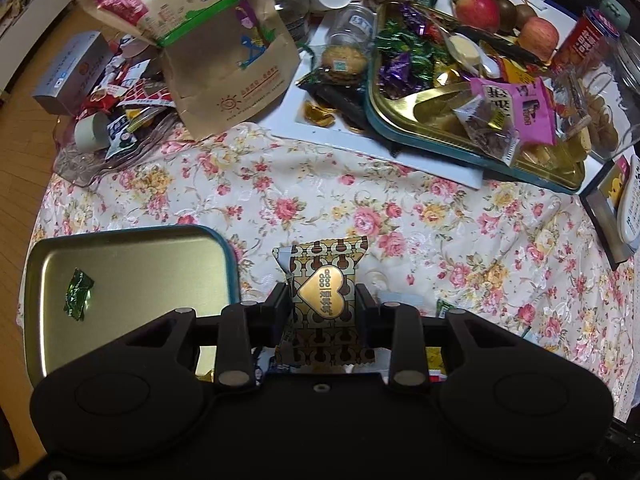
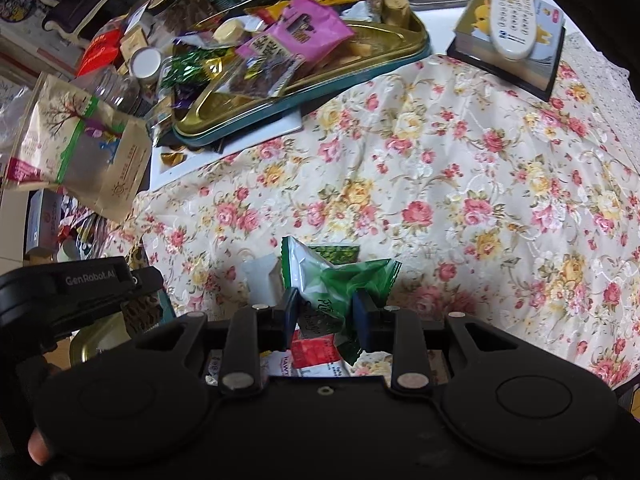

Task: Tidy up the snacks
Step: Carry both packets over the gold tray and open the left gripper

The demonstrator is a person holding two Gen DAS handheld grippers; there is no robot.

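We see left gripper (image 1: 323,307) clamped on glossy brown-gold packet (image 1: 324,304) with heart emblem, raised above floral cloth (image 1: 360,208); shallow gold tin lid (image 1: 132,280) just left, one crinkled green candy (image 1: 79,294) inside; right gripper (image 2: 325,314) pinching crumpled green-white wrapper (image 2: 340,280); cloth ahead bare; heaped gold tray (image 1: 440,120) far side.
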